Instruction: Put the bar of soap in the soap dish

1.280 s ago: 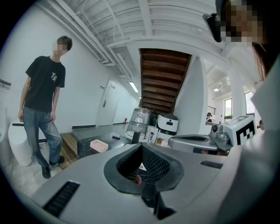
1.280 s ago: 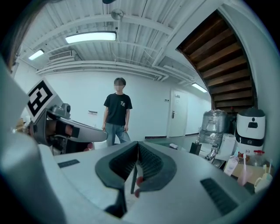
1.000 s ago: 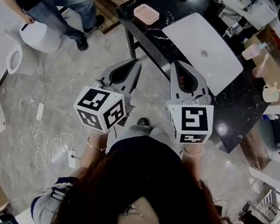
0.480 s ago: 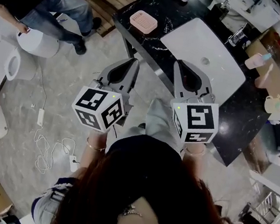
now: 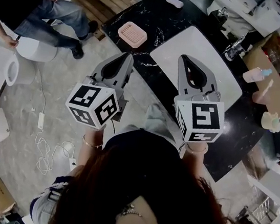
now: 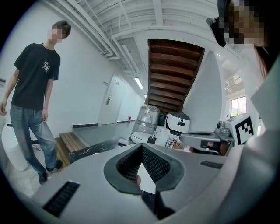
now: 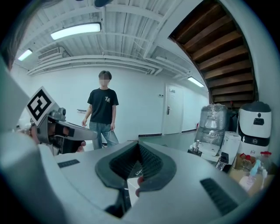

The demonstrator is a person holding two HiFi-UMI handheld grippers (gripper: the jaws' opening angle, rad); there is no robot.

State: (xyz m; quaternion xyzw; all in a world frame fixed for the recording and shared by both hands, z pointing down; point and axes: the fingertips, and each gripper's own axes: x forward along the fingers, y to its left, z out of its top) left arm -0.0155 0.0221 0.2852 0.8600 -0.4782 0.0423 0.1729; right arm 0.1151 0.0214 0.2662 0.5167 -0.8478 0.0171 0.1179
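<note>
Left gripper (image 5: 128,56): jaws together, empty; likely closed just for the approach.
Pink slotted plastic soap dish (image 5: 130,34): empty, near-left on the black marble counter (image 5: 158,18).
Pale oblong bar of soap (image 5: 174,2): far edge, well apart from dish.
Right gripper (image 5: 185,59): jaws together, nothing held.

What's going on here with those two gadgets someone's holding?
A person holds a two-jaw gripper in each hand, facing a black counter. The left gripper and right gripper are both shut and empty. The pink soap dish sits empty near the counter's edge; the bar of soap lies apart at the far end, untouched.
</note>
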